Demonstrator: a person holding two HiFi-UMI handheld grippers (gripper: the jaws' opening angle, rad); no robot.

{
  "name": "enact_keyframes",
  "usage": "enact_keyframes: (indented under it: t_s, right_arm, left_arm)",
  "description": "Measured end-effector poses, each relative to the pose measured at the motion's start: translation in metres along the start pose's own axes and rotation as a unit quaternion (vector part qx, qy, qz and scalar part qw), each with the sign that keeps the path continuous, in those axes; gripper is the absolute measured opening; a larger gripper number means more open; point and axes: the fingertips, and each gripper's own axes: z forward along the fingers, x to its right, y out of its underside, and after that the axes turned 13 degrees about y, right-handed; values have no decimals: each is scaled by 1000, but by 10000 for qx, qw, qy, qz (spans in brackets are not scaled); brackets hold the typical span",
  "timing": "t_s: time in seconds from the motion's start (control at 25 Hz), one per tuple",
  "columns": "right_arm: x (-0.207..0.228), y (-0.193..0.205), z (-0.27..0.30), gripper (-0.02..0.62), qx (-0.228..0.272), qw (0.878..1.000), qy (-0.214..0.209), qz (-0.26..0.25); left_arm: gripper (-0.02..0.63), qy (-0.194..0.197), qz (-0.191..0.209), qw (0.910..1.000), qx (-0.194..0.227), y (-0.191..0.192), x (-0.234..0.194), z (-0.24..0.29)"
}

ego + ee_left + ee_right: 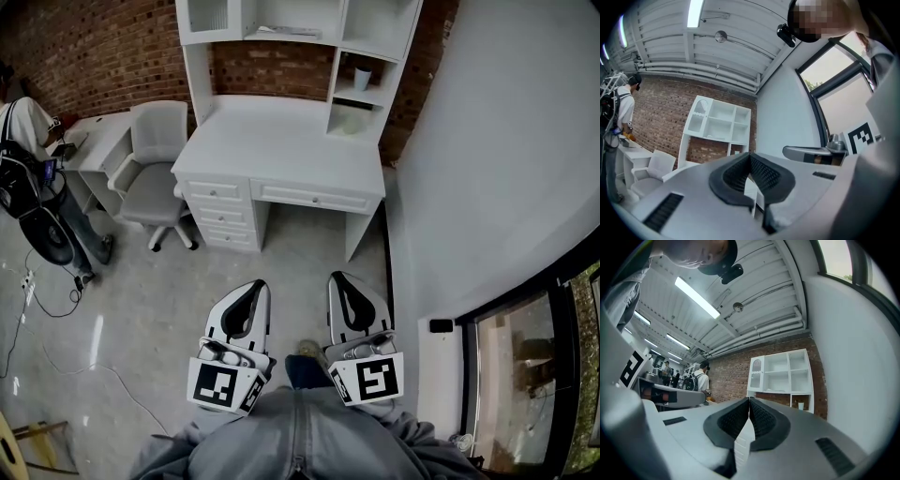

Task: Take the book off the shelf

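Holding both grippers low in front of the body, well short of the white counter (281,141); left gripper (251,292) jaws pressed together, nothing between them; right gripper (342,286) the same, pads meeting tip to tip on nothing. Pads are black and ribbed, curved into a teardrop outline and set in smooth pale-grey shells; each gripper carries a marker cube with black-and-white squares at its rear.

Counter is painted white with a flat matte top; three stacked drawers on its left, one wide shallow drawer in the middle, small round knobs. Hutch (199,75) stands on it; boxy open cubbies, one arched glazed door at top left. Brick wall (112,47) behind is rough and red; side wall (487,141) is smooth and pale; floor (141,309) is glossy grey.

Book (286,32): thin, flat, pale slab lying on its side on the hutch's middle shelf, above the counter top and far from both grippers; too small to make out the cover. Small pale cup (363,78) stands upright in the right-hand cubby, one level lower.

Grey padded swivel chair (155,159) on a star base sits just left of the counter. Person (23,131) with a dark backpack stands at far left beside a smaller white counter (94,141); thin cables (56,309) trail across the floor.
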Motion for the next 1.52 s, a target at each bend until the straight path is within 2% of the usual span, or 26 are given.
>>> enact_keyframes:
  t_s: [0.2, 0.48, 0.84, 1.2, 1.52]
  right_arm:
    - [8, 12, 36, 28, 68, 9999, -86, -49]
    - [32, 32, 112, 28, 56, 9995, -291, -120]
    - [61, 53, 204, 27, 48, 9979, -630, -119]
    - [98, 73, 265, 28, 45, 9959, -904, -12]
    - [113, 83, 290, 28, 21, 9940, -1078, 187]
  left_arm:
    - [6, -87, 18, 10000, 28, 7, -26, 28]
    - [6, -166, 38, 9998, 115, 13, -70, 97]
    - [6, -481, 22, 9987, 155, 17, -125, 171]
    - [6, -716, 74, 9973, 136, 24, -149, 236]
    - [6, -908, 149, 9958, 18, 27, -157, 259]
